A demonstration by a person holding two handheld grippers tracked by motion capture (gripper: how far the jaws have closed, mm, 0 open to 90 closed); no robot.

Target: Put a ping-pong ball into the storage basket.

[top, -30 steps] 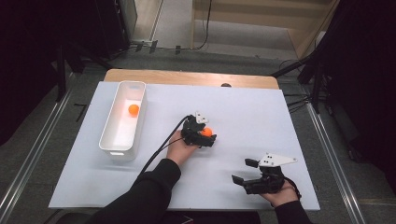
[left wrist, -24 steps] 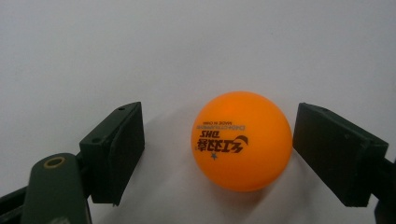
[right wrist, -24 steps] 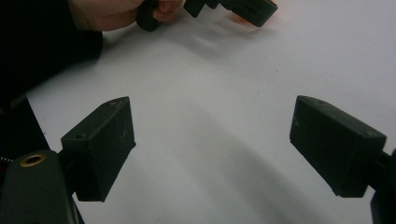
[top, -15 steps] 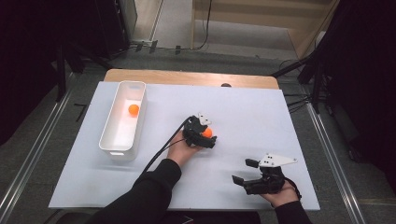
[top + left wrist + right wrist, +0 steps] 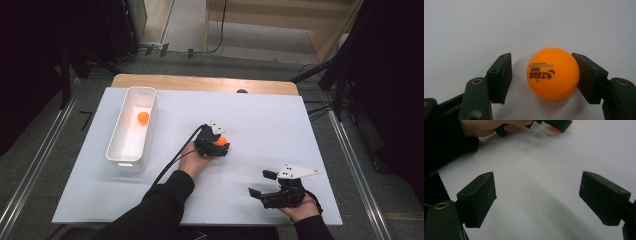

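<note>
At the far left of the white table sheet (image 5: 300,130) stands a long white plastic bin (image 5: 131,131), and one small orange ball (image 5: 143,117) already lies inside it, toward its far end. So I judge the work is to collect the balls into this bin.

Near the middle of the sheet, to the right of the bin, the left gripper (image 5: 219,146) is set down around a second orange table-tennis ball with dark printed letters (image 5: 553,73). Its jaws have just been closing. In the left gripper view the right pad (image 5: 587,76) is touching the ball, while the left pad (image 5: 503,75) is still a little apart from it, with a narrow strip of sheet visible between. The ball rests on the sheet and is not yet clamped.

To do this step well, the closing should continue slowly, so that the touching pad does not push the light ball sideways and make it roll out. The pads should meet the ball at its widest part, not above it. Only when both pads press should the hand lift and carry it left to the bin.

At the near right, the right gripper (image 5: 272,190) waits with its jaws wide apart and with nothing between them.
</note>
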